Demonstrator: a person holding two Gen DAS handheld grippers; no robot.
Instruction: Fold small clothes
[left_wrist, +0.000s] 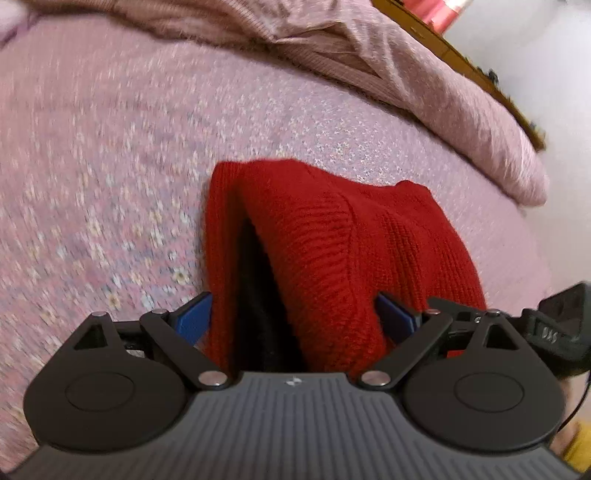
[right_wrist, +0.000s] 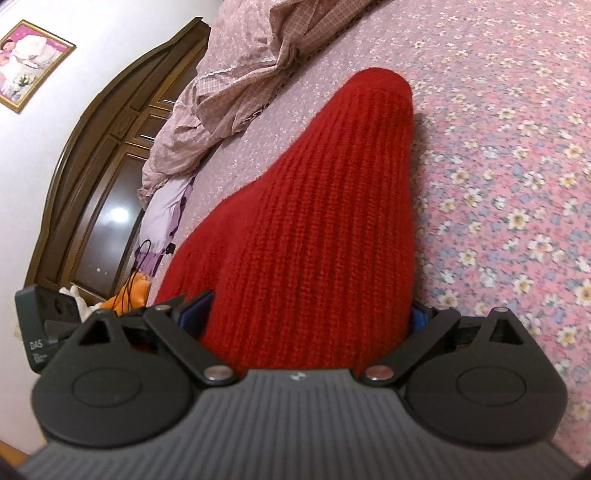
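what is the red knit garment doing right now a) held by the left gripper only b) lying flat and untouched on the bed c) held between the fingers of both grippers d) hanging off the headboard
c: the red knit garment sits between the blue fingers of the left gripper, and in the right wrist view it also fills the right gripper, above the floral bedspread.
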